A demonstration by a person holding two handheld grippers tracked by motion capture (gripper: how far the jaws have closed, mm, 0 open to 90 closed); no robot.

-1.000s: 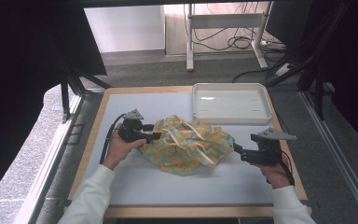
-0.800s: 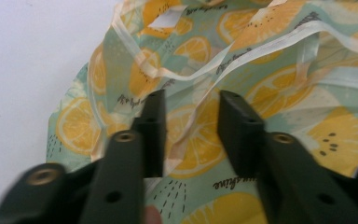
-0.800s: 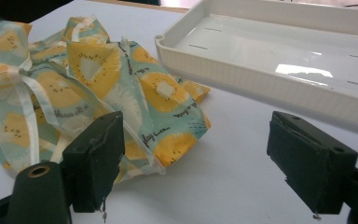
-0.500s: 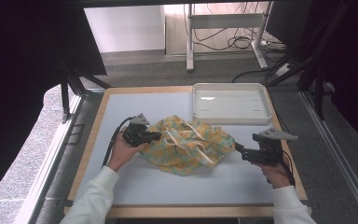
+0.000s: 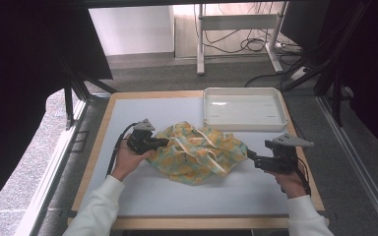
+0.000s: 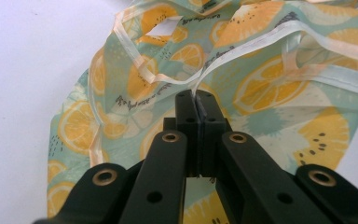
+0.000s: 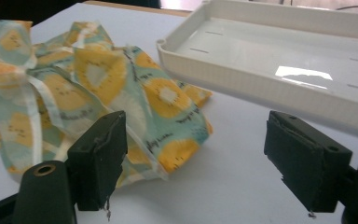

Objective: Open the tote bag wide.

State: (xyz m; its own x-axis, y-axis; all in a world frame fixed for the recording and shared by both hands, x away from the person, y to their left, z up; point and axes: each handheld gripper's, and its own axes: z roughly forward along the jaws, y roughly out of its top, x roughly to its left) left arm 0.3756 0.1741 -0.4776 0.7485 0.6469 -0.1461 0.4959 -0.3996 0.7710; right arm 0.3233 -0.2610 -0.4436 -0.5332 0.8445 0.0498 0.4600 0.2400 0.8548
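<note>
Jaws of the left gripper (image 6: 196, 100) have just closed and now press together on a white-edged hem of the cloth (image 6: 261, 88), pinching that thin edge between the pads at the centre of the left gripper view. In the high view the left gripper (image 5: 163, 142) sits at the cloth's left edge, held by the left hand (image 5: 128, 158) left of centre.

The right gripper (image 7: 200, 154) has its jaws spread wide with nothing between them; bare table (image 7: 223, 186) shows in the gap, and the cloth's nearest corner lies just beside the left-hand jaw at the lower left of the right gripper view. In the high view the right gripper (image 5: 250, 155) points at the cloth's right edge from the right of the frame.

The cloth (image 5: 197, 153), pale green with orange fruit slices and white ties, lies crumpled at the middle of the table (image 5: 142, 110). A white tray (image 5: 244, 92) stands beyond it, toward the upper right.
</note>
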